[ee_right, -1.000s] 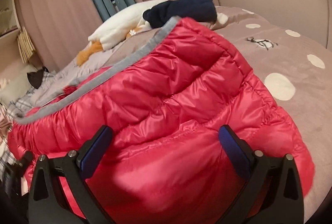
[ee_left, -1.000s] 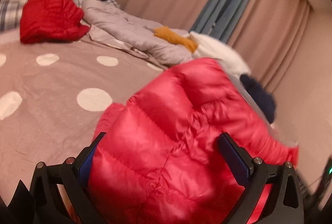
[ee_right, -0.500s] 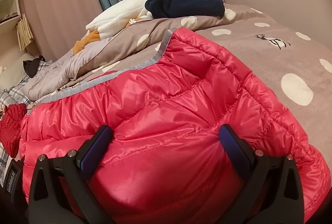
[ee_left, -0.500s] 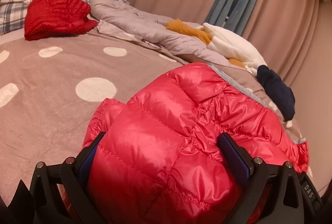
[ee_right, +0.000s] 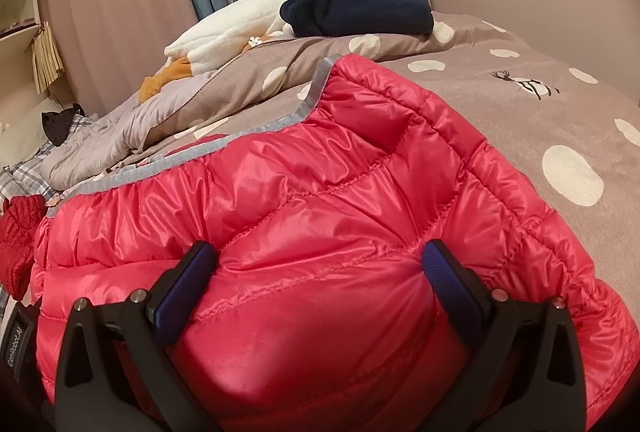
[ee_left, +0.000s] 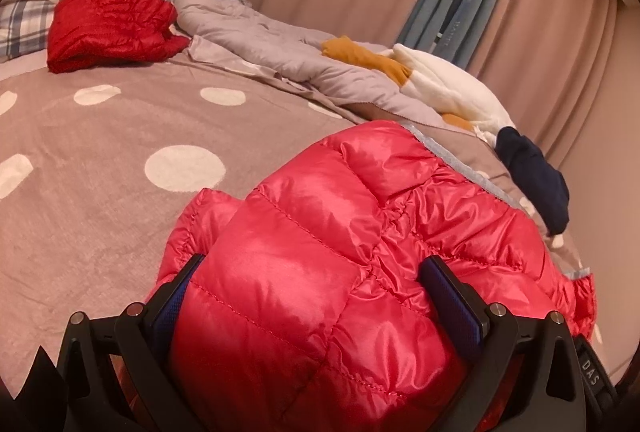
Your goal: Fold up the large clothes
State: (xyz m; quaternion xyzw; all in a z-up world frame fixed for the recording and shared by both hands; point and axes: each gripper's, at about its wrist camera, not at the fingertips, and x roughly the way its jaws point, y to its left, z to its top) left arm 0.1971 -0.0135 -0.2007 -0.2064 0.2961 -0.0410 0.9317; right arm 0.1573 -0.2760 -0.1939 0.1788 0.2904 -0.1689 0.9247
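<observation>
So, left wrist view first: my left gripper point(ee_left: 316, 296) has its two blue-padded fingers point(ee_left: 450, 302) spread wide, with a fat bulge of the pink-red puffer jacket point(ee_left: 320, 240) stuffed between them. They press into the padding on both sides, so I'd call it clamped on the jacket. That jacket sits on the polka-dot bedspread point(ee_left: 100, 160). Beyond the jacket there's a folded darker red jacket point(ee_left: 112, 26) up by the plaid pillow point(ee_left: 24, 24), a rumpled grey quilt point(ee_left: 280, 52) beside it, then a white plush toy point(ee_left: 448, 92) and a navy garment point(ee_left: 532, 176) just behind the jacket's grey trim.

Right wrist view: my right gripper point(ee_right: 320, 284) is the same deal, fingers point(ee_right: 444, 272) apart and dug into the jacket point(ee_right: 320, 192), gripping a thick fold. The grey-edged hem point(ee_right: 312, 100) runs along the jacket's far side. The navy garment point(ee_right: 360, 12) rests past it, against the plush point(ee_right: 240, 28).
</observation>
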